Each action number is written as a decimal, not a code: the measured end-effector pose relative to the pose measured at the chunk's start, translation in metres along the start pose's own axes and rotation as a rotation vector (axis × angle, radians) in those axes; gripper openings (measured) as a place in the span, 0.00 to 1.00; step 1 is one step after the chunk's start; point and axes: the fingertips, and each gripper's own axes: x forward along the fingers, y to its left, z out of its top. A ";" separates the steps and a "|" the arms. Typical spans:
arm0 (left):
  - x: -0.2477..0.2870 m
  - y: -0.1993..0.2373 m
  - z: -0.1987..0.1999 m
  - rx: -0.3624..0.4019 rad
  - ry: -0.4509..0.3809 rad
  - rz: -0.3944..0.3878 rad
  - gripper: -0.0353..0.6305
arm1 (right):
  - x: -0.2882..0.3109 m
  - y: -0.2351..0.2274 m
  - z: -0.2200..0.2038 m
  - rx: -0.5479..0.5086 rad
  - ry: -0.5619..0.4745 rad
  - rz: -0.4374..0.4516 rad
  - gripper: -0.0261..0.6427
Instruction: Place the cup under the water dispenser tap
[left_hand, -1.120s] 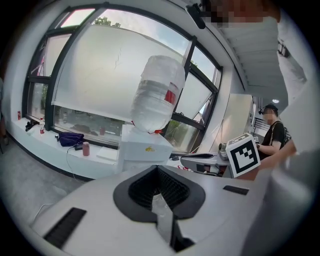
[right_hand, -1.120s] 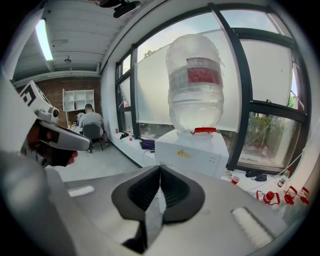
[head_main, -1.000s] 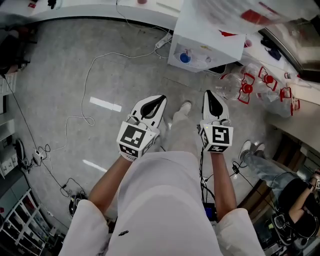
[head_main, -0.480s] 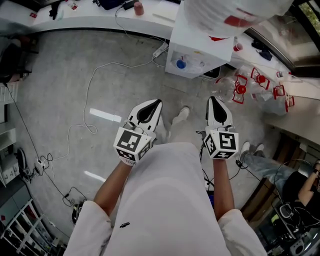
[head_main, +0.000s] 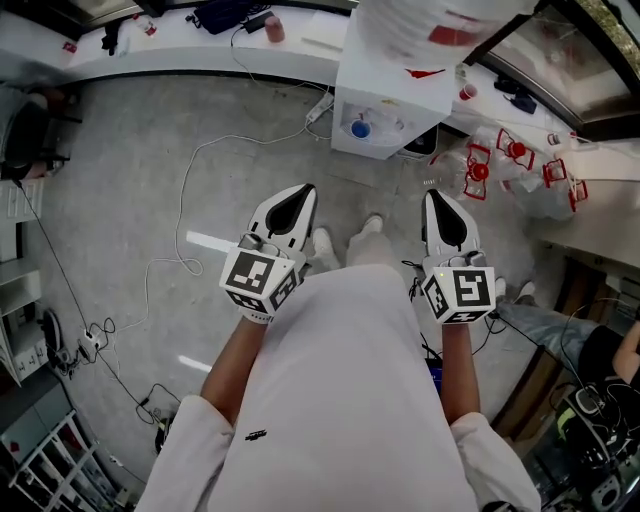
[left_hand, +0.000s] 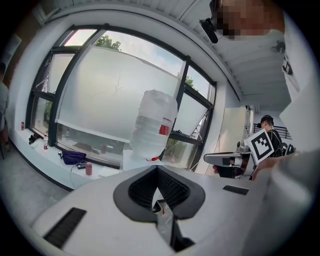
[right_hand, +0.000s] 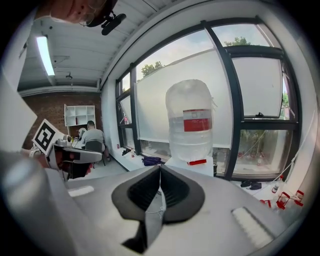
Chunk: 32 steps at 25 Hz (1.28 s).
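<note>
The white water dispenser (head_main: 392, 92) stands ahead of me by the window, with a big clear bottle (head_main: 440, 18) on top and a blue tap (head_main: 360, 128) on its front. In the gripper views the bottle (left_hand: 152, 125) (right_hand: 189, 125) rises just beyond the jaws. My left gripper (head_main: 297, 191) (left_hand: 157, 168) and right gripper (head_main: 436, 196) (right_hand: 160, 167) are held side by side in front of my body, well short of the dispenser. Both are shut and empty. A small pink cup (head_main: 274, 30) (left_hand: 88, 168) stands on the window ledge left of the dispenser.
A white ledge (head_main: 180, 50) runs under the window with a dark bag (head_main: 225, 15) on it. Cables (head_main: 185, 190) and a power strip (head_main: 320, 100) lie on the grey floor. Empty bottles with red handles (head_main: 500, 165) are piled right of the dispenser. A person (head_main: 600, 370) sits at far right.
Both grippers have risen and spread slightly apart, still shut. The head view has shifted, so the dispenser and ledge show more fully at the top.
</note>
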 end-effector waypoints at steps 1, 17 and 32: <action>-0.003 -0.001 0.003 0.004 -0.005 -0.001 0.05 | -0.004 0.002 0.004 -0.010 -0.008 0.004 0.06; -0.040 -0.005 0.034 0.050 -0.069 -0.017 0.05 | -0.035 0.039 0.036 -0.104 -0.107 0.031 0.06; -0.039 -0.028 0.030 0.062 -0.052 -0.069 0.05 | -0.043 0.061 0.033 -0.126 -0.099 0.117 0.06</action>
